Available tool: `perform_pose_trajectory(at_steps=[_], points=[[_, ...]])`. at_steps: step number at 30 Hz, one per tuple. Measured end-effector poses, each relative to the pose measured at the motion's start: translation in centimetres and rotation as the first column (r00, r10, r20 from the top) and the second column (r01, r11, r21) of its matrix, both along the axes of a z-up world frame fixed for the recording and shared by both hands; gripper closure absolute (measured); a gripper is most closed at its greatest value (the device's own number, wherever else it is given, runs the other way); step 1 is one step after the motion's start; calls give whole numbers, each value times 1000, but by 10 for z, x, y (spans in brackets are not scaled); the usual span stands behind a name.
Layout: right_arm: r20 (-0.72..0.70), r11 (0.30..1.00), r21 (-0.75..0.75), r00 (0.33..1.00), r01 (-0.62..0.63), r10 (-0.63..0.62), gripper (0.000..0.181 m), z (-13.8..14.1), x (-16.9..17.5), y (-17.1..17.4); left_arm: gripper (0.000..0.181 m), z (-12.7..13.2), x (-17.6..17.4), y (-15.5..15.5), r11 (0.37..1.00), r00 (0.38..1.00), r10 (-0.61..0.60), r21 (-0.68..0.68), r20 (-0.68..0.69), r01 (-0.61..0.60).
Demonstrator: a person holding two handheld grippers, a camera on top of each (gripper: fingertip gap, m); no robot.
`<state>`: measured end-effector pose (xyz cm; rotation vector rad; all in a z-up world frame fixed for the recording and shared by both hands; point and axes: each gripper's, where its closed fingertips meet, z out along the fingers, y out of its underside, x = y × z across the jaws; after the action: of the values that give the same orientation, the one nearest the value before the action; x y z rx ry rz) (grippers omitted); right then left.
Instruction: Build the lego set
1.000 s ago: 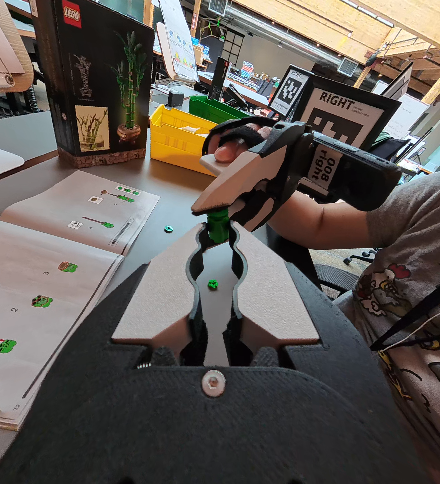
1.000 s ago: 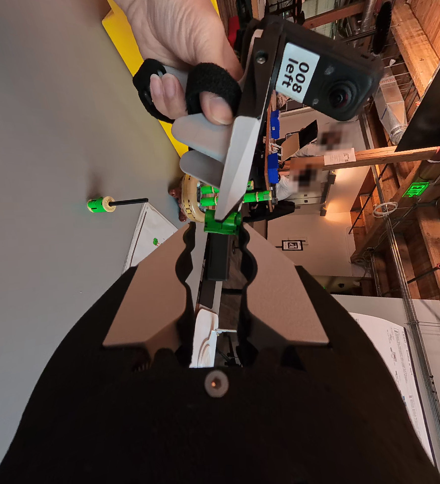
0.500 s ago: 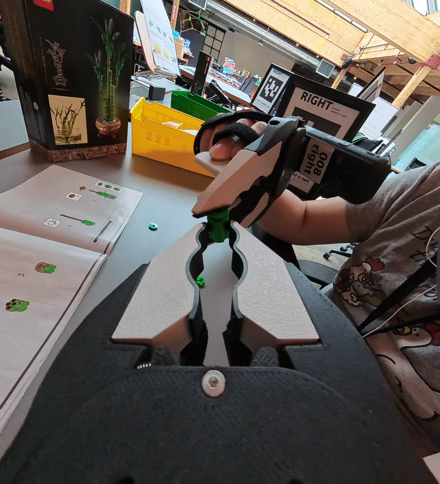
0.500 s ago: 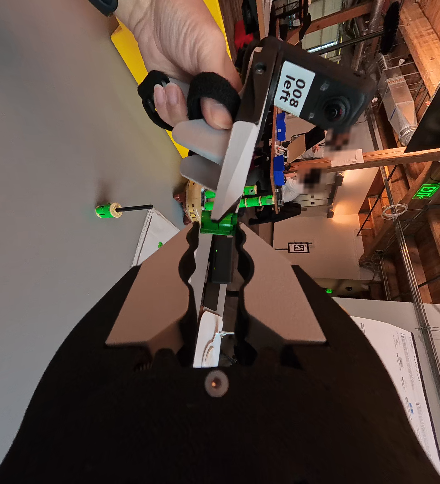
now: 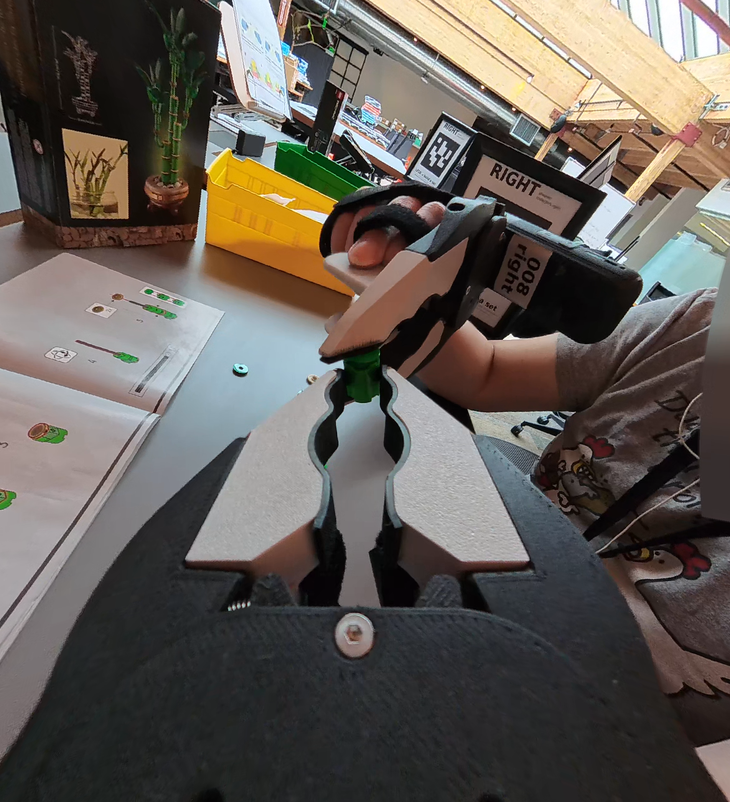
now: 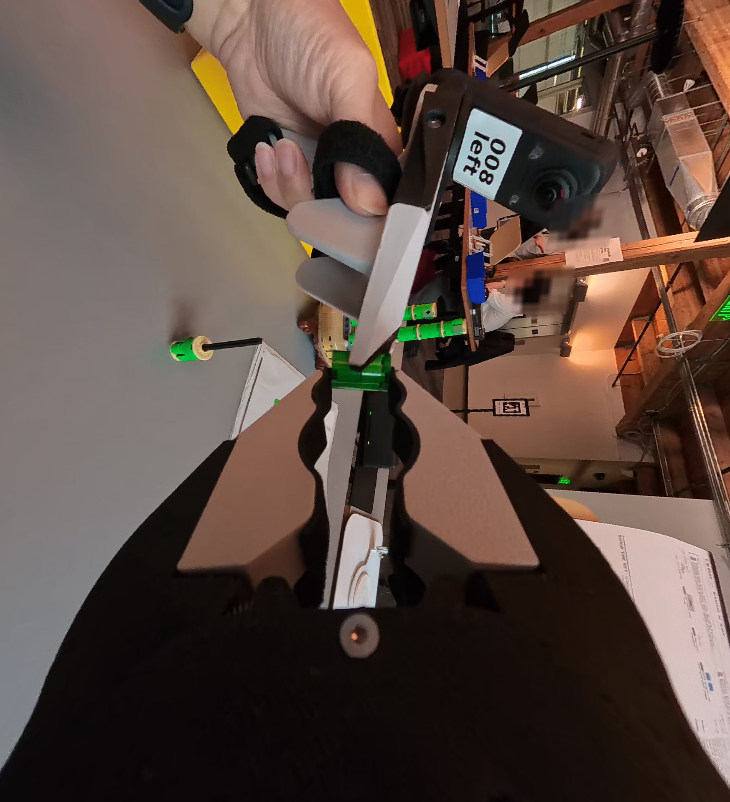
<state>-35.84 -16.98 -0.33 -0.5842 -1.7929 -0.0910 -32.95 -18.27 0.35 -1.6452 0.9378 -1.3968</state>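
A small green lego piece (image 5: 361, 384) is held above the dark table between both grippers. My left gripper (image 5: 361, 376) is shut on its lower part. My right gripper (image 5: 351, 350) comes in from the upper right and is shut on its top. In the right wrist view, my right gripper (image 6: 359, 378) is clamped on the green piece (image 6: 358, 374), and the left gripper (image 6: 365, 360) meets it from above. An open instruction booklet (image 5: 50, 390) lies to the left.
A green-and-tan piece on a black axle (image 6: 191, 348) lies on the table, with the partly built bamboo model (image 6: 430, 332) behind it. A lego box (image 5: 107, 121), a yellow bin (image 5: 267, 225) and a green bin (image 5: 315, 169) stand at the back. A small green ring (image 5: 238, 368) lies near the booklet. Both grippers' tips are close together, under 4 cm apart.
Both grippers stay clamped on the green piece. The joined pair has shifted over the table; the loose green stud seen under my left fingers is out of sight now.
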Motion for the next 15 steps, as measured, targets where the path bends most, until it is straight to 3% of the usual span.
perform_pose_trajectory(at_steps=[6, 11, 15], points=[[14, 999, -38, 1000, 7, -6, 156, -5, 0, 2, 168, -4, -1, 2, 1000, 1000, 8, -18, -14, -8], [-13, 981, -195, 1000, -10, 7, 130, -6, -6, -5, 167, 1, -3, 5, 999, 999, 16, -36, 28, -15], [-10, 989, -140, 999, 40, -42, 141, -5, -7, 3, 167, -1, 0, 4, 999, 1000, 11, -41, 16, -10]])
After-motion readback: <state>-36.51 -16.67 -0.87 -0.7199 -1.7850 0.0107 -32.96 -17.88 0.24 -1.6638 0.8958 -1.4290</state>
